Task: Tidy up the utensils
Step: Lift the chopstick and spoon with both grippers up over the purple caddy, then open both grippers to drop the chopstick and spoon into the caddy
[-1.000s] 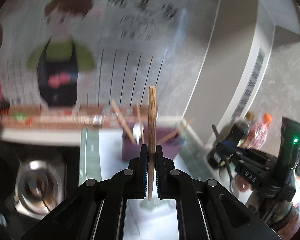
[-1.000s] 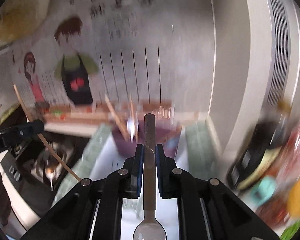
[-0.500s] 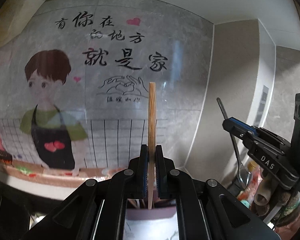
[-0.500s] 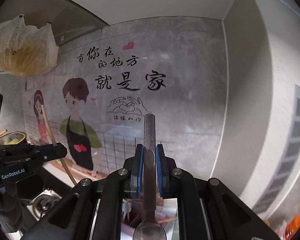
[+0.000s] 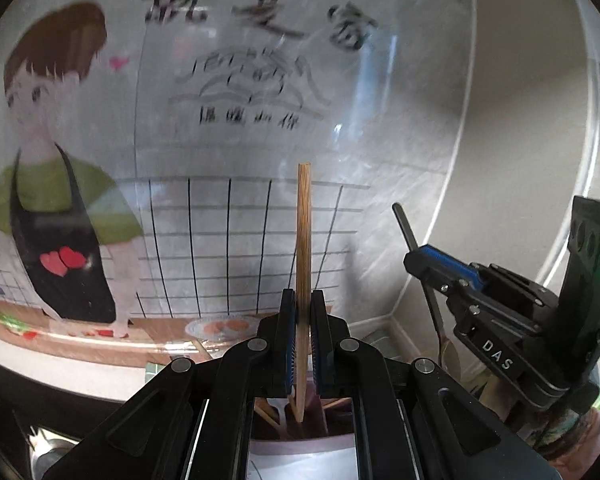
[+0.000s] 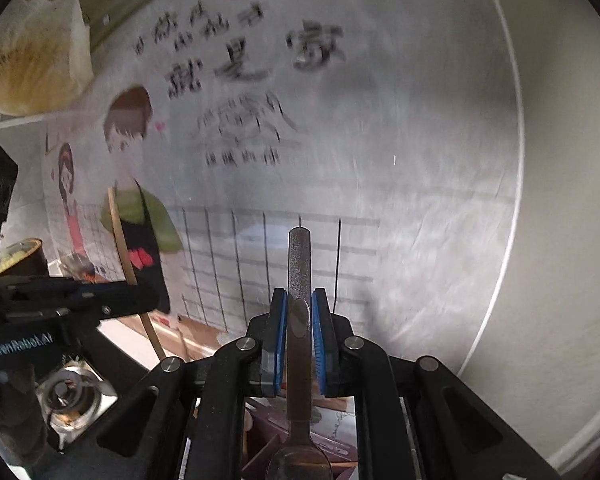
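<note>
A: Wooden chopstick (image 5: 303,240) is clamped upright in the left gripper (image 5: 303,344), jaws tight on it.

B: yep, and the right gripper (image 6: 299,344) is pinching a metal spoon (image 6: 299,320), handle up, bowl down. Purple utensil holder (image 6: 340,436) sits right under both, cartoon wall sticker (image 5: 60,208) behind.

Daylit, soft, motion-smeared fisheye views.
Wall decal (image 5: 236,92) lettering streaks with blur in both views; left gripper (image 5: 299,340) and right gripper (image 6: 299,344) stay sharp. Pale glare sheens across the glossy wall. Frame corners vignette black; straight edges bow outward. Lower-left areas sit dim.
</note>
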`<state>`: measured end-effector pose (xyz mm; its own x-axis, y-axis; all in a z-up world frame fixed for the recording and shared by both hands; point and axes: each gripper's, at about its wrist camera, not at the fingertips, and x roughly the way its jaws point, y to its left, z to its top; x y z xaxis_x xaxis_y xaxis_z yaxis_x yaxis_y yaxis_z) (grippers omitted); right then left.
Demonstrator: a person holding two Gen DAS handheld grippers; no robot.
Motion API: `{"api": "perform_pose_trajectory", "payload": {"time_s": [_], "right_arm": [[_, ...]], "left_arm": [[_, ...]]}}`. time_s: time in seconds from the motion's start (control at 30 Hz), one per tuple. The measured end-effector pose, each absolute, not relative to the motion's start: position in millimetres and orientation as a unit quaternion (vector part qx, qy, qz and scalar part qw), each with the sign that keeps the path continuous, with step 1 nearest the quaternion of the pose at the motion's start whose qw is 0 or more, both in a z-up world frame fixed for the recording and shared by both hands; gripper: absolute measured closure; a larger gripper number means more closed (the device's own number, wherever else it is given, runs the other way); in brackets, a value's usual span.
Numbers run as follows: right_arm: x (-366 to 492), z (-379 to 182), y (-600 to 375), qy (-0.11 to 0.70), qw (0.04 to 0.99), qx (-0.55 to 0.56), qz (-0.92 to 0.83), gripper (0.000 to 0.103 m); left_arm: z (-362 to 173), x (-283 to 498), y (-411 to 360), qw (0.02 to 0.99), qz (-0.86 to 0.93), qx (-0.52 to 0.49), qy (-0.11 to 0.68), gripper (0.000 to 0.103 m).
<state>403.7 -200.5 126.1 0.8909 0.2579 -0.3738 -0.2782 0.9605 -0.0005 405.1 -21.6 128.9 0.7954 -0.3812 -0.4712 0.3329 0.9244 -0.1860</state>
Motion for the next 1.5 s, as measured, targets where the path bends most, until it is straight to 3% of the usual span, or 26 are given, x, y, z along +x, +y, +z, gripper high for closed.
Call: {"api": "perform_pose_trajectory", "payload": {"time_s": [0.33,0.63,1.13,1.23,1.3,1.5], "right_arm": [[451.8,65.4,-197.3,0.239,0.960,-0.020,0.147,0.092],[449.5,63.7,-182.8,0.196,0.968,-0.054,0.149,0.092],[406.6,45.3,-202.1,0.278,0.945,-0.024,0.171,0.093],[402.8,44.3,-210.1,0.295,0.941,-0.016,0.164,0.093],[403.0,42.5,-214.6,0.312,0.936,-0.010,0.161,0.093],[388.0,37.8,-221.1,0.336,0.930,-0.006,0.150,0.093]], "left_arm": [[79.1,436.6,-27.7,0.934,-0.192,-0.051,0.296,0.096],[60.5,444.1,-19.2,0.925,-0.190,-0.066,0.321,0.094],[47.3,439.7,-10.2,0.914,-0.184,-0.080,0.352,0.094],[42.9,437.0,-10.1,0.912,-0.178,-0.078,0.362,0.086],[39.9,435.9,-10.1,0.908,-0.179,-0.079,0.370,0.075],[34.4,431.3,-17.2,0.899,-0.186,-0.068,0.390,0.075]]}}
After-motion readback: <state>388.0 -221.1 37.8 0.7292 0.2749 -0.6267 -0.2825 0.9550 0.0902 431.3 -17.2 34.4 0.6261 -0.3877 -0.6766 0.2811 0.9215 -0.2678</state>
